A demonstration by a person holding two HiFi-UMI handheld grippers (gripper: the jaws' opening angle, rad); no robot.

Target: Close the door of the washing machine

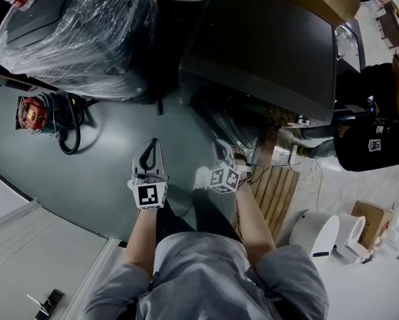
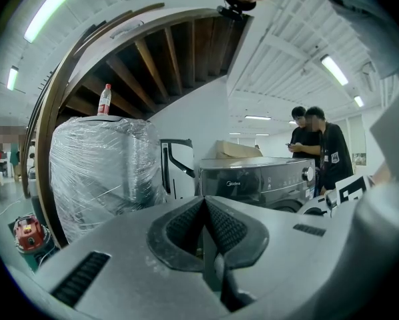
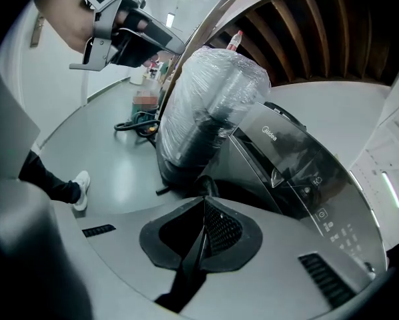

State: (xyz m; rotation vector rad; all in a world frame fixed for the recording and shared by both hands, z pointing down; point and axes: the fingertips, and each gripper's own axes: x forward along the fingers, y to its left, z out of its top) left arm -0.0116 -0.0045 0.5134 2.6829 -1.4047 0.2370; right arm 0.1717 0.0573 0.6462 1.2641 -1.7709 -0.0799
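The dark grey washing machine (image 1: 266, 45) stands ahead of me; its front panel with dial and buttons (image 3: 306, 185) fills the right of the right gripper view. Its door is hard to make out: only a shiny curved part (image 1: 234, 124) shows under the front edge. My right gripper (image 1: 221, 149) is just before that front, jaws shut with nothing between them (image 3: 204, 202). My left gripper (image 1: 153, 144) hangs to its left over the floor, also shut and empty (image 2: 204, 202). It looks level at the washing machine (image 2: 253, 179).
A plastic-wrapped appliance (image 1: 79, 32) with a bottle on top stands left of the machine. A red tool with a black cable (image 1: 36, 115) lies on the floor at left. A wooden pallet (image 1: 274, 192) lies at right, where people in black (image 1: 376, 132) stand.
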